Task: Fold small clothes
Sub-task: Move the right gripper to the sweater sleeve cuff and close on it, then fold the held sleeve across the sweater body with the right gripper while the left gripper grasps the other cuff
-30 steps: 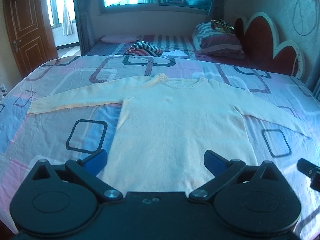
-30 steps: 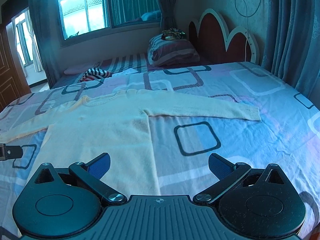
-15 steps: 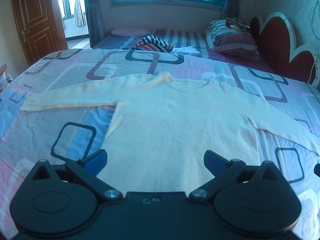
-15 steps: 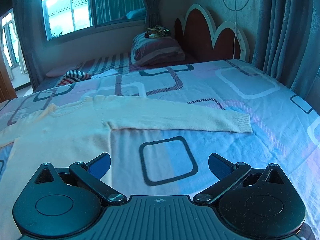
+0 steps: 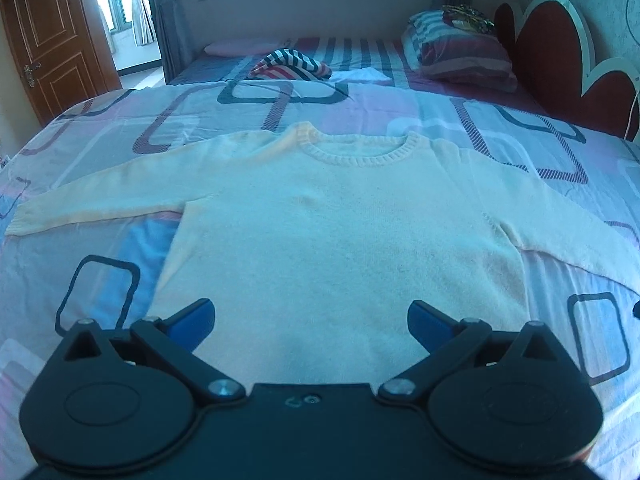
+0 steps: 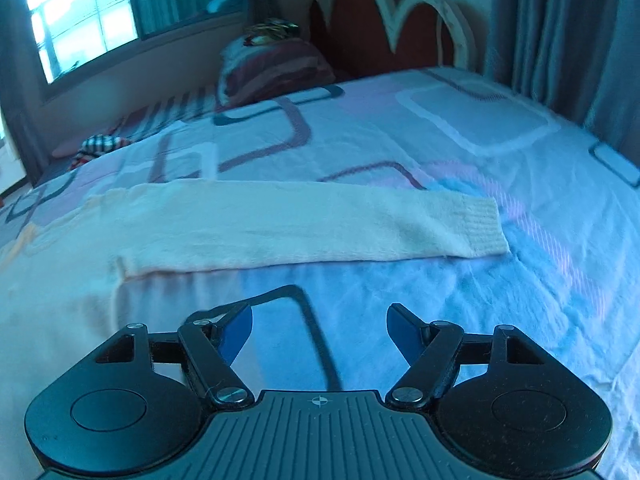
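A cream knit sweater (image 5: 340, 232) lies flat and face up on the patterned bedspread (image 5: 104, 248), both sleeves spread out sideways. My left gripper (image 5: 312, 324) is open and empty, hovering over the sweater's lower hem. In the right wrist view the sweater's right sleeve (image 6: 288, 224) stretches across, ending in a ribbed cuff (image 6: 482, 226). My right gripper (image 6: 319, 330) is open and empty, above the bedspread just below that sleeve, near the armpit.
A striped pillow (image 5: 464, 52) and a striped folded cloth (image 5: 290, 65) lie on the far part of the bed. A red and white headboard (image 5: 568, 60) stands at the right. A wooden door (image 5: 52, 36) is at the far left. Curtains (image 6: 560, 28) hang at the right.
Both grippers have moved forward over the bed, so the sweater looks larger. The right gripper has swung right toward the sleeve, and its jaws have narrowed a little.
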A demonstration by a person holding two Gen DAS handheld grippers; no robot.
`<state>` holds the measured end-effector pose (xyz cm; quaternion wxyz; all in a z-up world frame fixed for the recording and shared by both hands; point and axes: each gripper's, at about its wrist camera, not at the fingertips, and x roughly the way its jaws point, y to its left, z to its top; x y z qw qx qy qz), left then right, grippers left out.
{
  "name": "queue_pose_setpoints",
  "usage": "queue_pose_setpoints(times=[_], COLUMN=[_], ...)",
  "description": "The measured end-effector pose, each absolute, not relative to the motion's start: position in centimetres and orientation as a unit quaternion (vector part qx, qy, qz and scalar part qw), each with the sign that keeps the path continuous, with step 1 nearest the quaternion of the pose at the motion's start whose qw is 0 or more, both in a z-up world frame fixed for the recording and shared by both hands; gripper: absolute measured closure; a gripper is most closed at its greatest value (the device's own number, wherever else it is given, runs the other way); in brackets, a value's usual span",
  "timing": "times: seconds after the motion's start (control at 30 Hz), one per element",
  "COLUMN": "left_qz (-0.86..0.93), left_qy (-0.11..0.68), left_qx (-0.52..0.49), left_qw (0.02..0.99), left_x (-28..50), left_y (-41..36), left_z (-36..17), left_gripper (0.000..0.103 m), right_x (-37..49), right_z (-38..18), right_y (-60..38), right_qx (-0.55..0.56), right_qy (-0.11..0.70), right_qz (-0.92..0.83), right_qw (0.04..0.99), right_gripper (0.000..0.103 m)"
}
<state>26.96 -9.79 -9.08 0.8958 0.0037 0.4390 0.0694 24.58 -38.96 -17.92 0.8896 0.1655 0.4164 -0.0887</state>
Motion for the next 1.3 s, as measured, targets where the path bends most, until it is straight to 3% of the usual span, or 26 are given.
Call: queue_pose_setpoints(times=[0.33,0.63,0.67,0.7,0.73,0.9,1.3], left_qz=[0.083,0.088,0.087,0.085,0.085,0.072,0.054], left_qy=[0.448,0.457,0.457,0.458,0.46,0.469,0.464], left_qx=[0.015,0.008,0.01,0.01,0.01,-0.003,-0.047], left_qw=[0.89,0.885,0.885,0.885,0.884,0.88,0.883], left_x=[28.9,29.8,29.9,30.0,30.0,30.2,30.8], left_y=[-9.8,-8.5,-8.4,-8.3,-8.2,-7.8,-4.8], left_z=[-9.9,-10.7,-10.7,-10.8,-10.8,-11.0,-10.4], left_gripper=[0.003,0.006,0.007,0.007,0.008,0.013,0.024], right_x=[28.2,31.0,31.2,31.4,31.5,31.6,34.2], right_z=[-22.2,-23.0,-23.0,-23.0,-23.0,-22.6,-15.0], right_y=[-43.9,-46.8,-47.0,-47.2,-47.3,-47.9,-38.7], right_qx=[0.208,0.248,0.249,0.247,0.246,0.253,0.193], right_qy=[0.446,0.403,0.397,0.392,0.388,0.374,0.314], right_qz=[-0.131,-0.176,-0.183,-0.19,-0.194,-0.192,-0.058], right_qw=[0.861,0.863,0.864,0.866,0.867,0.871,0.928], right_gripper=[0.029,0.03,0.037,0.056,0.068,0.099,0.1])
